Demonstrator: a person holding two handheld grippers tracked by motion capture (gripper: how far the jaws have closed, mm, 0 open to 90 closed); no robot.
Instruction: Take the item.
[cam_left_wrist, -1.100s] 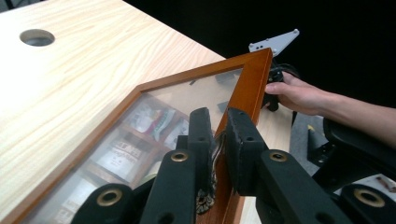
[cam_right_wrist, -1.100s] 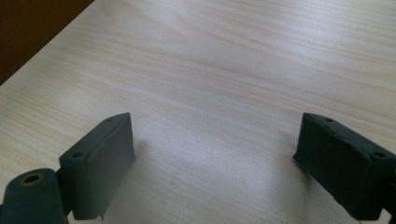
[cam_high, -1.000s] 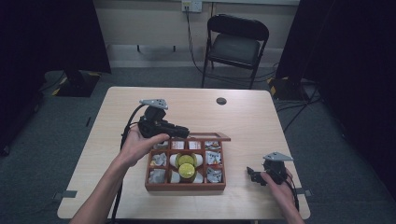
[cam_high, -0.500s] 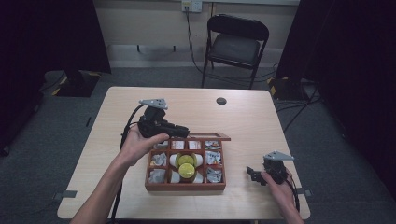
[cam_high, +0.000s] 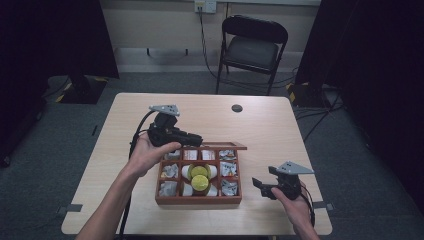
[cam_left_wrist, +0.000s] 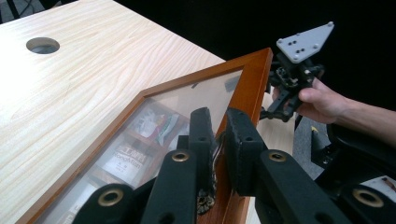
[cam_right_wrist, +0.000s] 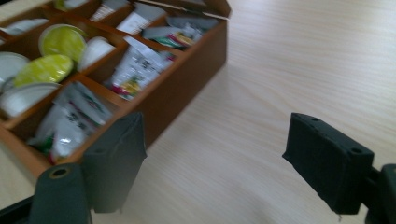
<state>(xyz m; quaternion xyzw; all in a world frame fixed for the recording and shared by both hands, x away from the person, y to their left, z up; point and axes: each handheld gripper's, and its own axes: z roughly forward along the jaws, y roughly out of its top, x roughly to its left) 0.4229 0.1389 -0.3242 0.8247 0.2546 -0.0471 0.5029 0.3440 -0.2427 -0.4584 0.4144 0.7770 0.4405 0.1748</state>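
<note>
Left gripper, jaws narrow, clamps the glass-paned wooden lid of the compartmented brown wooden box w/ sachets, near the front edge of the light wood table. Right gripper, jaws wide & holding nothing, sits beside box's right wall, near table's front-right corner.

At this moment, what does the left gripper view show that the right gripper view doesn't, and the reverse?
Left gripper view: the left tool pinching the wooden-framed clear lid, a round hole in the table, and the other hand holding its tool.
Right gripper view: the right tool open over bare tabletop, plus uncovered compartments with yellow-topped round cups.
Both: the compartmented wooden box, its packets and the light wood table.
</note>
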